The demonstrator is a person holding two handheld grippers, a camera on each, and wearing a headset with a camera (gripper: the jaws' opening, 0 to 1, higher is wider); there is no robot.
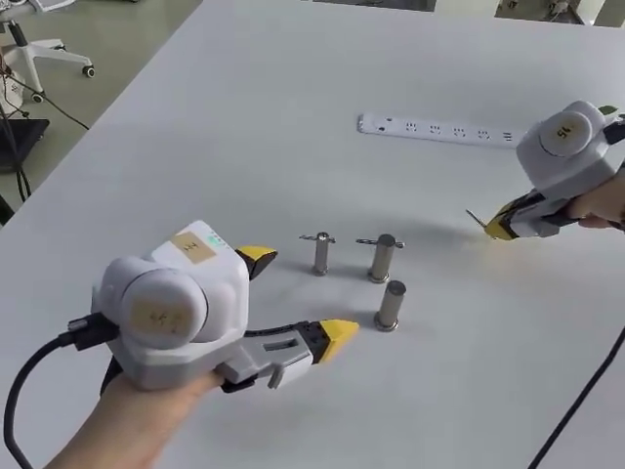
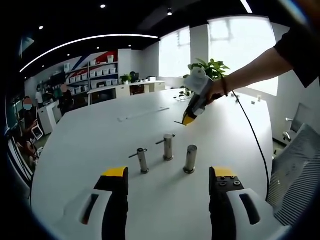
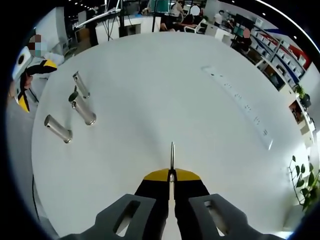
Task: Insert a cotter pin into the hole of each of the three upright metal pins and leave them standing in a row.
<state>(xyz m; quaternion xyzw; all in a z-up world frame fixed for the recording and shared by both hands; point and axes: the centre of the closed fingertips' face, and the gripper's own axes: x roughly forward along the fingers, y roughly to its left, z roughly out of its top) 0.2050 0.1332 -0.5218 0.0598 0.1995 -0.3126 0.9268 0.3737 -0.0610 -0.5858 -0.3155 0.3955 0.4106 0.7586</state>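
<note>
The three metal pins (image 1: pixel 382 264) are standing upright on the white table (image 1: pixel 244 127), a little right of the middle of the head view. Two are side by side in a back row and one is in front of the right-hand one, all close together but not touching. The back left pin (image 1: pixel 321 256) and the back right pin (image 1: pixel 383 254) are each carrying a thin cotter pin (image 1: pixel 314 237) crosswise through the top, while the front pin (image 1: pixel 391 306) is showing a bare top. In the left gripper view the same three are standing in the middle of the frame just beyond the jaws, with the bare one at the right. The loose cotter pin (image 3: pixel 172 152) is being held near the right edge of the head view, well apart from the metal pins. It is sticking out from the tips of the right gripper (image 3: pixel 171 175), whose jaws are pinching tightly together on it. The person's right hand (image 1: pixel 601 205) is gripping that tool at the frame's right edge. The left gripper (image 1: pixel 298 295) is hovering at the lower left of the head view, near the metal pins, with its yellow-tipped jaws spreading wide and nothing between them. The person's left hand (image 1: pixel 146 420) is holding it from below. A white power strip (image 1: pixel 439 129) is lying flat on the table toward the upper right, well beyond the pins.
</note>
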